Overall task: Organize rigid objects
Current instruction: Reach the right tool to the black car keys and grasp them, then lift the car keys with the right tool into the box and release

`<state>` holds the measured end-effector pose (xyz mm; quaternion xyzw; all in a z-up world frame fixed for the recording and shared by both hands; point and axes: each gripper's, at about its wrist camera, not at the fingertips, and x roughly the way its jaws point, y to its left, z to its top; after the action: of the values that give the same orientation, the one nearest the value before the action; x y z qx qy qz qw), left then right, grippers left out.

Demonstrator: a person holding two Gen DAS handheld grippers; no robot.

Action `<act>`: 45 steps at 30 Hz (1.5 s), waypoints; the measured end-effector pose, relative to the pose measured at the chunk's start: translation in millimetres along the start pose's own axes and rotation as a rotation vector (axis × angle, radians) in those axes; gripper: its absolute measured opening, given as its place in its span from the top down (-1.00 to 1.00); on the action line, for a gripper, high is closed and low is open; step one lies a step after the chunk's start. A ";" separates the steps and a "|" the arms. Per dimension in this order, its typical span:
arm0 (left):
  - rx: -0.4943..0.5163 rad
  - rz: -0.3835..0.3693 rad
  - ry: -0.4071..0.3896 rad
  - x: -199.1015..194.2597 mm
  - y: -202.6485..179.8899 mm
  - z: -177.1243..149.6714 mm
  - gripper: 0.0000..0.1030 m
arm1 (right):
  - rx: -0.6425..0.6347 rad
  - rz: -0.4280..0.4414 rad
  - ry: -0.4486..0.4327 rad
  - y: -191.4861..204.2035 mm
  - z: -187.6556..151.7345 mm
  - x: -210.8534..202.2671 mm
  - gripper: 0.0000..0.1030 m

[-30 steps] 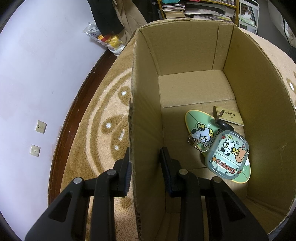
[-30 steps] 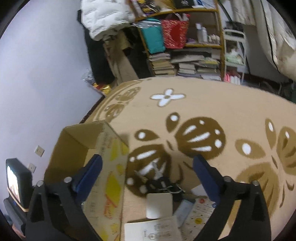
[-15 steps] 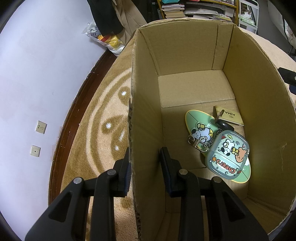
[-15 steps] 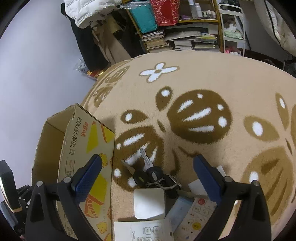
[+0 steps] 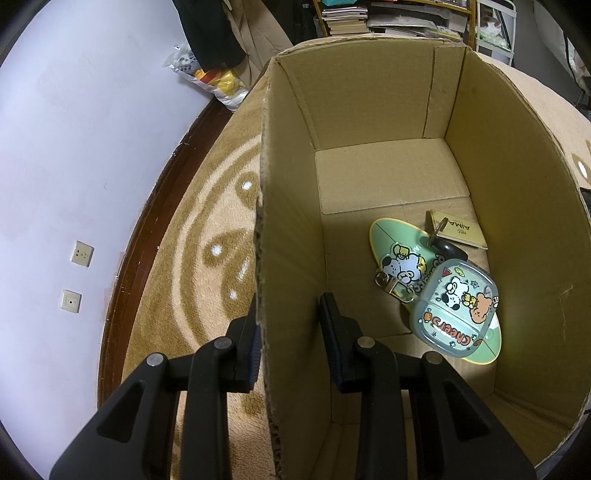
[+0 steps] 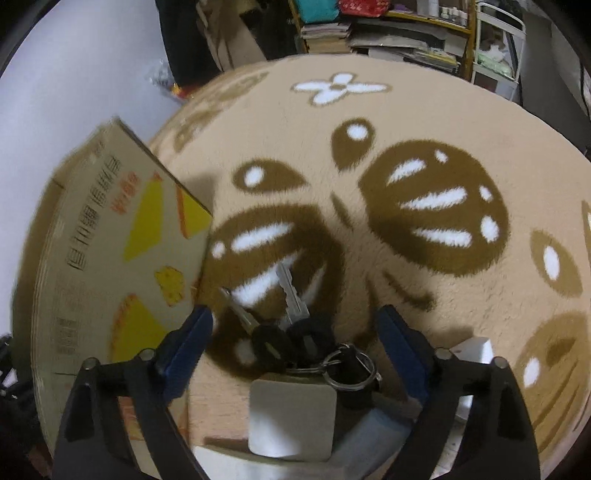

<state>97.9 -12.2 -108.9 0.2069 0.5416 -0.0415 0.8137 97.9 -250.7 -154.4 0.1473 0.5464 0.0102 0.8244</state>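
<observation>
My left gripper [image 5: 290,306] is shut on the left wall of an open cardboard box [image 5: 369,92], one finger outside and one inside. On the box floor lie a green oval cartoon card [image 5: 391,240], a clear cartoon case [image 5: 456,308], a tan booklet [image 5: 461,232] and a black key fob [image 5: 447,251]. In the right wrist view my right gripper [image 6: 293,314] hangs low over a bunch of keys [image 6: 291,332] with a ring [image 6: 349,365] on the rug. Its jaws are closing. The keys lie between the fingers, which do not touch them. The box [image 6: 103,258] stands just to the left.
A white square tag [image 6: 291,417] and pale flat items [image 6: 472,350] lie near the keys, under the gripper. The patterned tan rug [image 6: 406,129] spreads ahead. Bookshelves [image 6: 388,29] and dark clothes [image 6: 184,44] stand at the back. A wall with sockets [image 5: 81,253] lies left of the box.
My right gripper has come down close over the keys, tilted further down, and its jaws have narrowed. The left gripper and the box have not moved.
</observation>
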 end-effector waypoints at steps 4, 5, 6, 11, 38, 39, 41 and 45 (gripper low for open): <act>0.001 0.000 0.000 0.0 0.0 0.0 0.44 | -0.033 -0.015 0.026 4.3 -0.9 8.0 -0.67; 0.000 0.000 0.000 0.5 -0.1 0.0 0.44 | -0.036 -0.013 0.028 5.2 -1.3 8.3 -0.67; 0.000 -0.001 0.001 0.8 0.3 0.1 0.44 | -0.036 -0.008 0.032 5.6 -1.8 8.8 -0.67; -0.001 -0.004 0.003 0.8 2.2 0.4 0.44 | -0.127 -0.107 0.081 18.4 -7.3 18.4 -0.44; 0.001 -0.002 0.002 0.3 3.5 -0.1 0.44 | -0.004 -0.025 -0.217 5.7 9.9 -48.5 0.76; 0.001 -0.002 0.002 0.4 3.7 -0.3 0.44 | 0.000 -0.012 -0.230 7.4 10.8 -53.8 0.76; 0.000 -0.002 0.002 0.4 3.5 0.0 0.44 | 0.004 0.003 -0.258 11.5 9.0 -65.2 0.76; 0.001 -0.002 0.002 0.1 3.7 -0.1 0.44 | -0.003 0.039 -0.336 22.3 9.8 -92.4 0.76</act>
<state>98.9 -8.8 -107.9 0.2067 0.5426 -0.0421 0.8131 72.7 -248.1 -62.2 0.1564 0.3980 0.0024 0.9040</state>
